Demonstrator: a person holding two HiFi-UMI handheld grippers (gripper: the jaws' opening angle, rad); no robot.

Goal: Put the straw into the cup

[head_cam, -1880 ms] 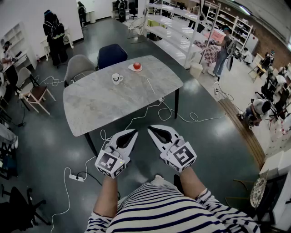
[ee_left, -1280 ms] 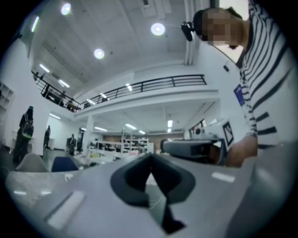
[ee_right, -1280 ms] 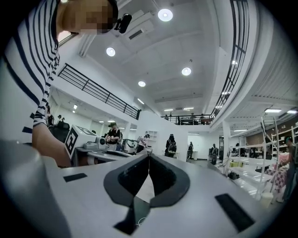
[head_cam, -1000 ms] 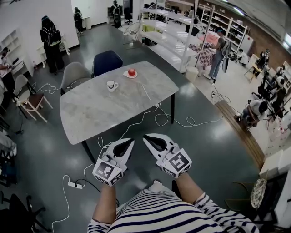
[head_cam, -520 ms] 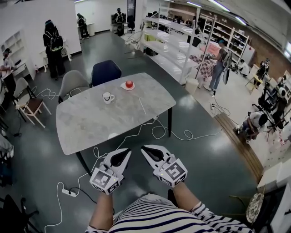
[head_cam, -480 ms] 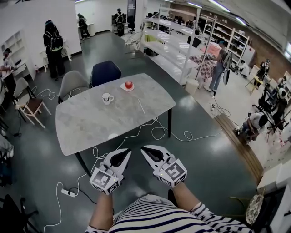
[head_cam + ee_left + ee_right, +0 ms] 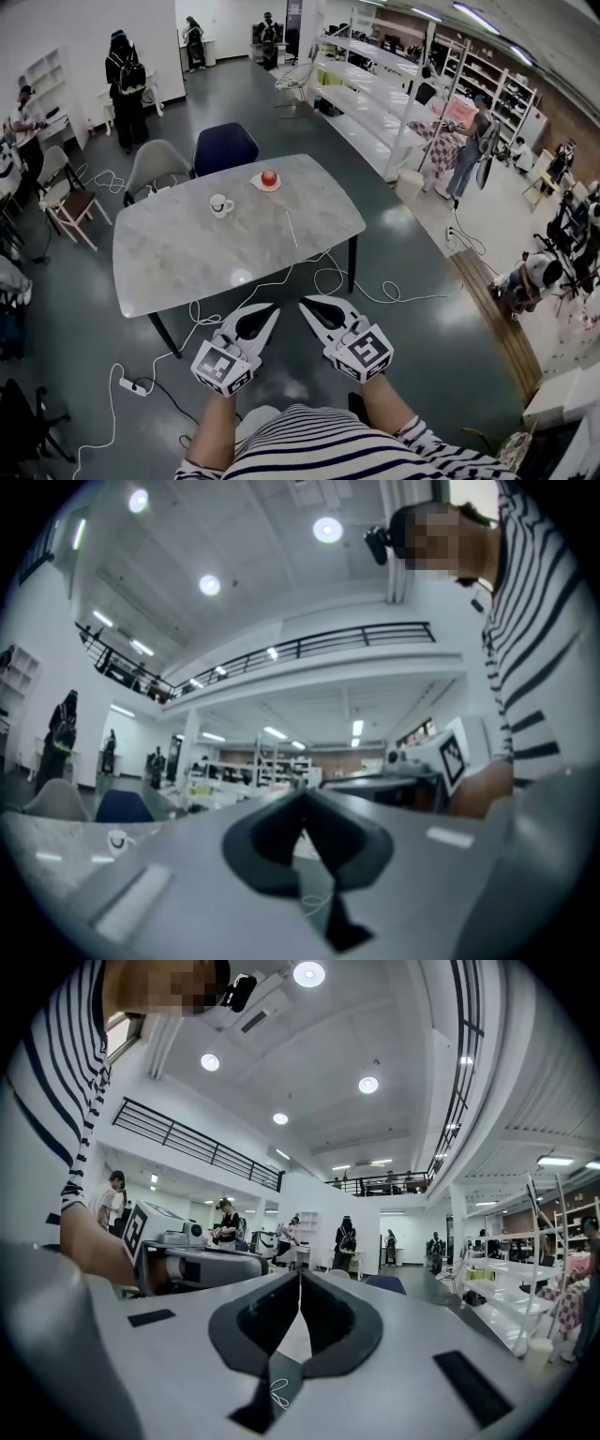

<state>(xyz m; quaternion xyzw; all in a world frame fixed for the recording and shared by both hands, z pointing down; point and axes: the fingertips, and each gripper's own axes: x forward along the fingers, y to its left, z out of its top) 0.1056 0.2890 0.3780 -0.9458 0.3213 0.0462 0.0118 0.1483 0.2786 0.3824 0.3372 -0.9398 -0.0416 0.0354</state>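
Left gripper (image 7: 268, 311) and right gripper (image 7: 308, 303) both pinched closed, empty. Straw (image 7: 290, 228) lies at 4 o'clock from the mug (image 7: 220, 204).

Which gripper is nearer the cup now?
Left, narrowly. The left gripper is short of the table, the cup ahead and slightly leftward; the right gripper is beside it, farther right of the cup.

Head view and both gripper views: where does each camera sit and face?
Head view: on the head, steeply down at the table; shows forearms, striped shirt, left claw, right claw.
Left gripper view: on left claw, along its shut jaws toward the table; shirt at right.
Right gripper view: likewise; shirt at left.
Shared: each gripper view catches the other claw.
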